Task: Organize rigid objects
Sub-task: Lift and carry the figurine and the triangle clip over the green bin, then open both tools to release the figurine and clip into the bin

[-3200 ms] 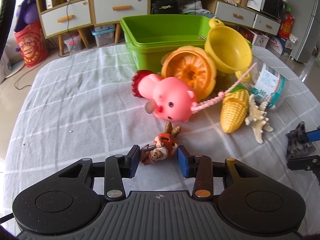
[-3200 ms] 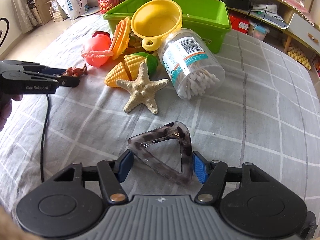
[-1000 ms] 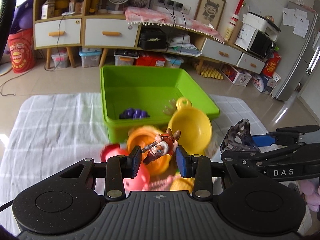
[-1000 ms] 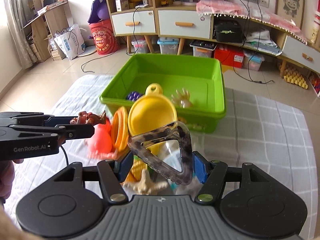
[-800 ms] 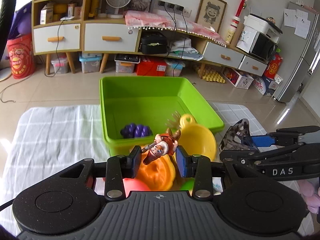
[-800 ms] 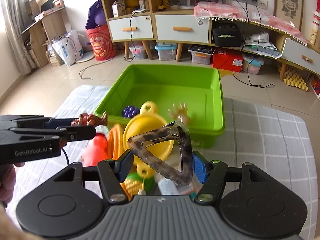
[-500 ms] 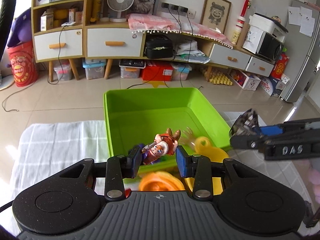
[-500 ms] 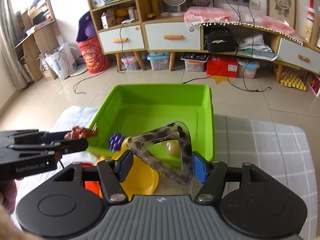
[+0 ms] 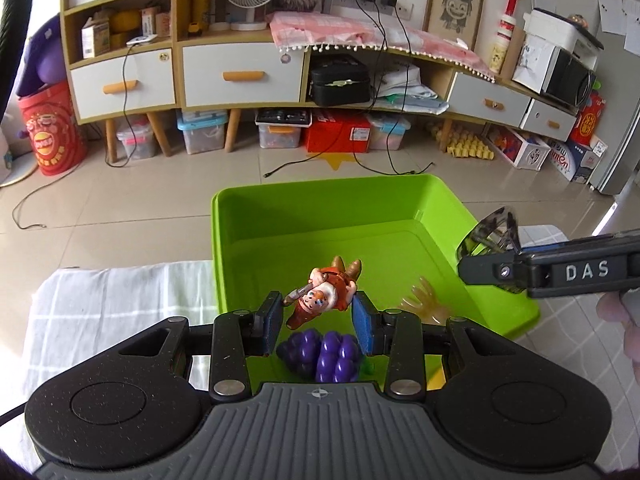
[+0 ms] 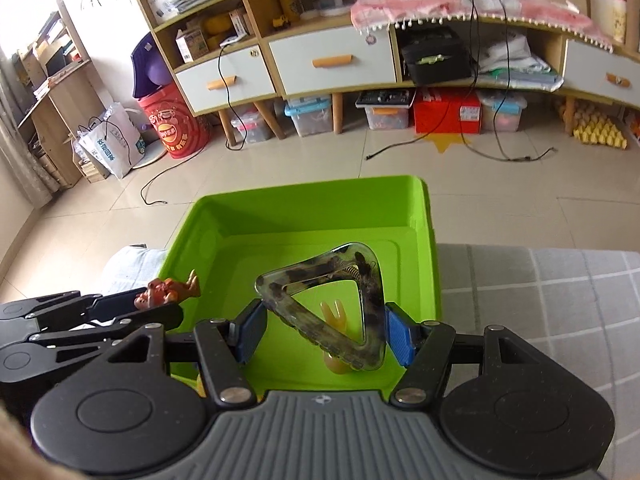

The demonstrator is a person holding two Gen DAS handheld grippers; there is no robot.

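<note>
My left gripper (image 9: 318, 318) is shut on a small orange dwarf figurine (image 9: 326, 296) and holds it above the green bin (image 9: 256, 216). The figurine also shows in the right wrist view (image 10: 168, 290). My right gripper (image 10: 322, 334) is shut on a mottled triangular hair clip (image 10: 332, 280) above the same bin (image 10: 424, 208); the clip shows at the right in the left wrist view (image 9: 490, 232). Purple toy grapes (image 9: 324, 354) and a translucent yellow hand toy (image 9: 420, 300) lie in the bin.
The bin stands on a grey checked cloth (image 9: 120, 304) at its far edge. Beyond it are tiled floor (image 9: 160, 200) with loose cables and a long cabinet (image 9: 240, 76) with drawers. The left gripper's body (image 10: 60, 332) is close beside the right one.
Both grippers have risen and moved forward over the green bin with their objects still held. The toys on the cloth have dropped out of view beneath them.
</note>
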